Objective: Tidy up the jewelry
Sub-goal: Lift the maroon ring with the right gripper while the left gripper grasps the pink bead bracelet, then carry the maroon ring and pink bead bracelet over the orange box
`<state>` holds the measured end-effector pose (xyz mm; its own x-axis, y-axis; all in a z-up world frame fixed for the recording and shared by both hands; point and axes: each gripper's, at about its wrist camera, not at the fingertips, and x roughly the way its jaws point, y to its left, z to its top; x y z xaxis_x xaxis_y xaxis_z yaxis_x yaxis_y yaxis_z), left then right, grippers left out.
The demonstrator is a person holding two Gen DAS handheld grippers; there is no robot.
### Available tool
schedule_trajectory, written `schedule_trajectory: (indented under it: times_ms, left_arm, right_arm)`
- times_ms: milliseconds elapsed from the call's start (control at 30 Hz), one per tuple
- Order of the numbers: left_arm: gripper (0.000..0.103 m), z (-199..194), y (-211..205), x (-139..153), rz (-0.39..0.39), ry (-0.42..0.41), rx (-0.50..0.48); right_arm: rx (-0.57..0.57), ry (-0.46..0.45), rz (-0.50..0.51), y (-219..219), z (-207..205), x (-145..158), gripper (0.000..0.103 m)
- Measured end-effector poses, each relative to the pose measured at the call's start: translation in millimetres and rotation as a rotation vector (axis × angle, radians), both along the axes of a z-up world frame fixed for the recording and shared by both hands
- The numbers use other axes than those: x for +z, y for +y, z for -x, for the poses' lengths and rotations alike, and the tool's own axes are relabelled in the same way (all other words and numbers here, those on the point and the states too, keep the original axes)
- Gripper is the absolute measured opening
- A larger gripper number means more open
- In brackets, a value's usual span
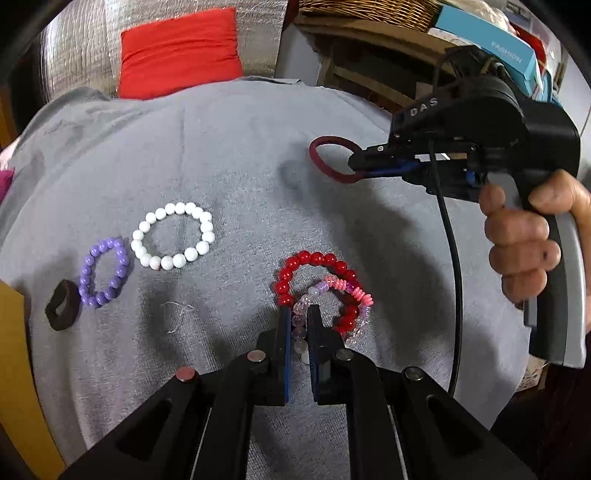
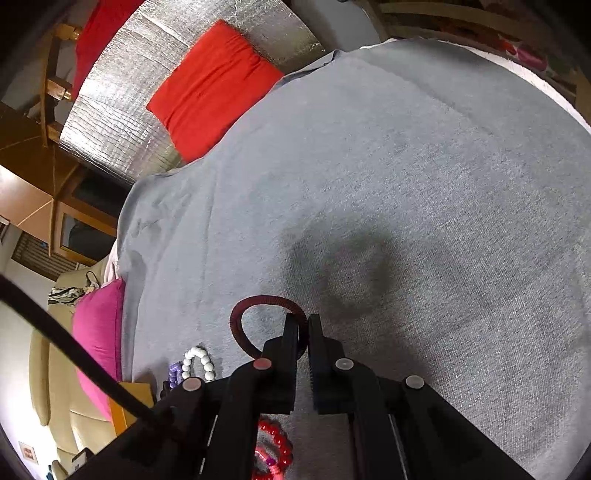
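Observation:
My left gripper is shut on a pink and clear bead bracelet that lies over a red bead bracelet on the grey cloth. My right gripper is shut on a dark red ring-shaped hair tie and holds it above the cloth; it also shows in the left wrist view. A white bead bracelet, a purple bead bracelet and a black band lie in a row at the left.
A red cushion lies beyond the cloth's far edge against silver padding. A wooden shelf with a basket and a blue box stands at the back right. A pink cushion is at the left.

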<state>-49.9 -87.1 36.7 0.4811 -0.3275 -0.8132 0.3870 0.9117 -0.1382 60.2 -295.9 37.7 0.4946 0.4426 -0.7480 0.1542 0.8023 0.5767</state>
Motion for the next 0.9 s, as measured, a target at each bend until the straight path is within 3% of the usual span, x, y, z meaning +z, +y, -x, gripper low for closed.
schedule_trajectory:
  times_ms: [333, 567, 667, 767, 867, 900]
  left_arm:
    - [0.009, -4.8, -34.4, 3.9, -0.090, -0.026, -0.087]
    - [0.027, -9.7, -44.8, -8.4, -0.125, 0.004, -0.182]
    - [0.028, -15.6, -44.2, -8.0, -0.120, 0.009, -0.192]
    - [0.027, -15.6, -45.3, -8.3, -0.123, -0.001, -0.195]
    - [0.009, -15.0, -38.2, -8.6, -0.111, -0.016, -0.185]
    - [0.008, -14.4, -36.9, -7.2, -0.105, -0.019, -0.179]
  right_arm:
    - [0.003, 0.002, -0.003, -1.8, 0.1, -0.8, 0.006]
    - [-0.003, 0.005, -0.008, -5.1, 1.2, -1.6, 0.006]
    - [-0.006, 0.003, -0.003, -5.9, 1.9, -0.9, 0.006]
    - [-0.009, 0.003, -0.001, -6.7, 1.7, -0.7, 0.006]
    - [-0.009, 0.001, -0.005, -7.3, 1.7, -0.7, 0.006]
    - [-0.007, -0.002, -0.001, -6.5, 1.9, -0.1, 0.006]
